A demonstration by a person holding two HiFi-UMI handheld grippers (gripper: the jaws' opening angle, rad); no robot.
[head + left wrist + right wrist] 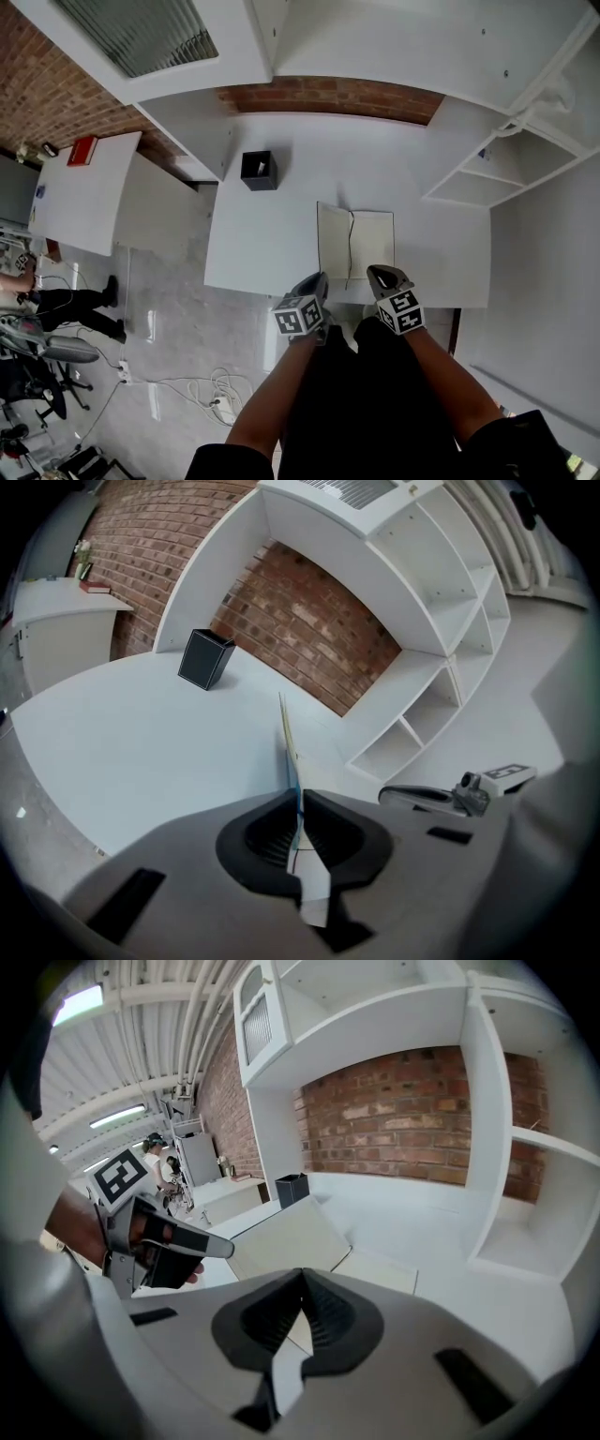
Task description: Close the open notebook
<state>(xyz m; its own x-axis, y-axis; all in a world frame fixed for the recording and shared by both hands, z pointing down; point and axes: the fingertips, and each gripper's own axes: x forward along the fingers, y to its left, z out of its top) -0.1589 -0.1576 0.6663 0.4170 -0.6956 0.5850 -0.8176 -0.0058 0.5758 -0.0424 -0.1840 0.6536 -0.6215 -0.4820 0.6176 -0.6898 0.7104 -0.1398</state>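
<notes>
Head view looks steeply down; 2 gripper views look forward, sharing the notebook.

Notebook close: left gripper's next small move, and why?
Probably swing the left gripper rightward over the spine: it is shut on the notebook's left leaf, already raised off the desk, while the right page lies flat.

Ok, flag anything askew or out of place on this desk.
Only the notebook: its left leaf stands raised off the white desk, pinched in the left gripper, while the right half lies flat. The black pen holder stands upright; nothing spilled or damaged.
</notes>
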